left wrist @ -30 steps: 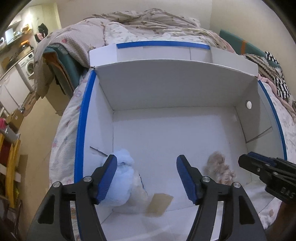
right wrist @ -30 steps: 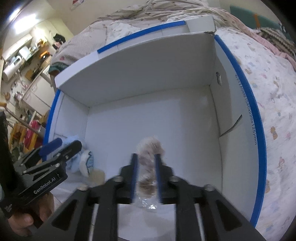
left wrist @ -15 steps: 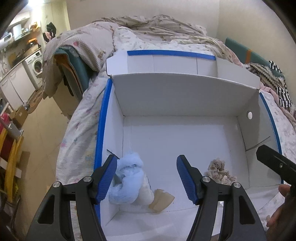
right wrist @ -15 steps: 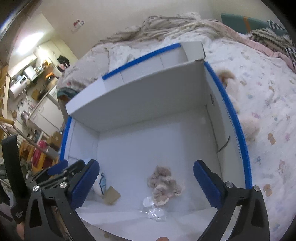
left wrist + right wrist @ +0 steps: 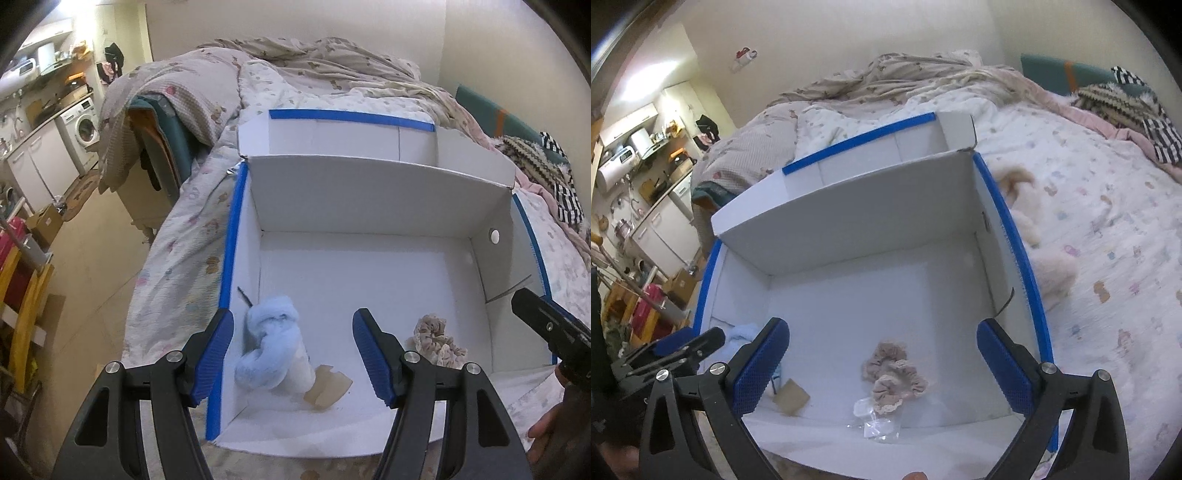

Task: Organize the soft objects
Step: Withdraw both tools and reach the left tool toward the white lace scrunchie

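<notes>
Both grippers tilt down over the box (image 5: 369, 192), left gripper (image 5: 293, 356) and right gripper (image 5: 882, 365) spread apart and empty, above the scrunchie (image 5: 894, 373) near its front edge.

Both wrist views look steeply down, close, into one white box (image 5: 369, 192).

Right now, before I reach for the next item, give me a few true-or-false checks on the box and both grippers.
1. The pink scrunchie lies on the floor of the white box. True.
2. The right gripper is clamped on the scrunchie. False: it is open, with nothing held.
3. The blue plush sits by the box's right wall. False: in the left wrist view it is by the left wall.
4. The left gripper holds nothing. True.
5. A cream plush lies on the bedding outside the box. True.
</notes>
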